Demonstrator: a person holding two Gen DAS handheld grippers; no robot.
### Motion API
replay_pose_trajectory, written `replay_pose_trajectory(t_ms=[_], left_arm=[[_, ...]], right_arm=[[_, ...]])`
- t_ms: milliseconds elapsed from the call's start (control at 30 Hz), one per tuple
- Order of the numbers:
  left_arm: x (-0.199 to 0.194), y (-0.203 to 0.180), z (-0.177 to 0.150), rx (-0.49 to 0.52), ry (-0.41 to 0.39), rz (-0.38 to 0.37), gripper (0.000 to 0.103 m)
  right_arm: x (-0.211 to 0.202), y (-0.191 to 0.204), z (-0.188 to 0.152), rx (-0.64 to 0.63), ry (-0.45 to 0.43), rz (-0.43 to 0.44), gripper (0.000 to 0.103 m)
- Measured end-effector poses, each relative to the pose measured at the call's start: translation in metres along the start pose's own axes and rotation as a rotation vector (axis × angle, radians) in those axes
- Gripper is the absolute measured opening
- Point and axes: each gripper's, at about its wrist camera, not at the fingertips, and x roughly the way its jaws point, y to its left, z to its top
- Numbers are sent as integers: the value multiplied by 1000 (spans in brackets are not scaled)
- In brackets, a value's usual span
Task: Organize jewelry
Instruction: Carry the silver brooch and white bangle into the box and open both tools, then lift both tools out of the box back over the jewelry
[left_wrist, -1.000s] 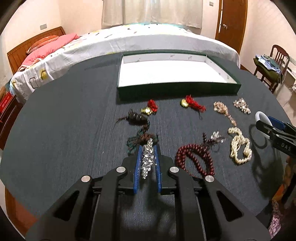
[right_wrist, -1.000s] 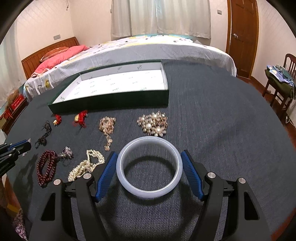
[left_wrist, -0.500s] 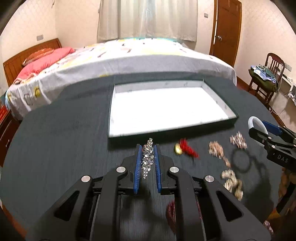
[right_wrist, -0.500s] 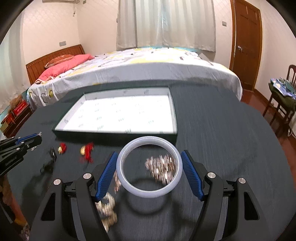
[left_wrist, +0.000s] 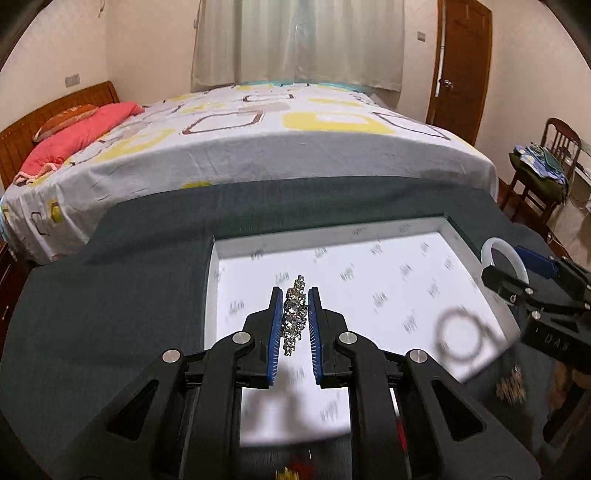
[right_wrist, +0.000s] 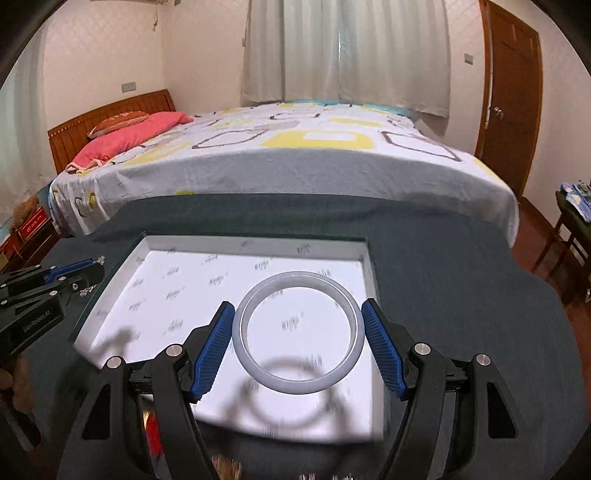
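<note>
My left gripper (left_wrist: 295, 295) is shut on a sparkling rhinestone piece (left_wrist: 293, 317) and holds it above the left part of the shallow white-lined tray (left_wrist: 218, 247). My right gripper (right_wrist: 298, 310) is shut on a pale jade bangle (right_wrist: 295, 386), held flat above the right part of the same tray (right_wrist: 255, 242). The bangle (left_wrist: 511, 254) and right gripper also show at the right of the left wrist view. The left gripper (right_wrist: 74, 271) shows at the left edge of the right wrist view. The tray's floor is bare.
The tray lies on a dark round table (left_wrist: 92, 314). A blurred gold bead cluster (left_wrist: 511, 384) lies on the cloth right of the tray; red tassels (right_wrist: 153, 435) lie in front of it. A bed (right_wrist: 295, 155) stands behind, a chair (left_wrist: 543, 166) at right.
Both grippers have risen from the table with their pieces and moved forward over the tray. The loose jewelry has slid out of view below.
</note>
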Motion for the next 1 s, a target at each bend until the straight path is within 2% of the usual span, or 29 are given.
replay_pose_trajectory(t_ms=[133, 300, 667, 733, 800, 933, 1000], left_arm=[[39, 6, 20, -22, 49, 4, 14], [77, 5, 27, -16, 119, 14, 14], [120, 9, 23, -32, 262, 14, 14], [120, 8, 24, -26, 258, 16, 20], [120, 8, 26, -20, 251, 20, 37], [121, 7, 26, -14, 253, 22, 45], [119, 6, 26, -12, 246, 23, 50]], right_arm=[[32, -4, 13, 24, 38, 3, 68], [65, -6, 21, 31, 110, 12, 68], [103, -7, 23, 18, 293, -11, 68], [105, -6, 22, 15, 310, -17, 69], [108, -5, 23, 10, 330, -17, 69], [108, -5, 23, -1, 330, -17, 70], [106, -5, 24, -1, 319, -24, 74]])
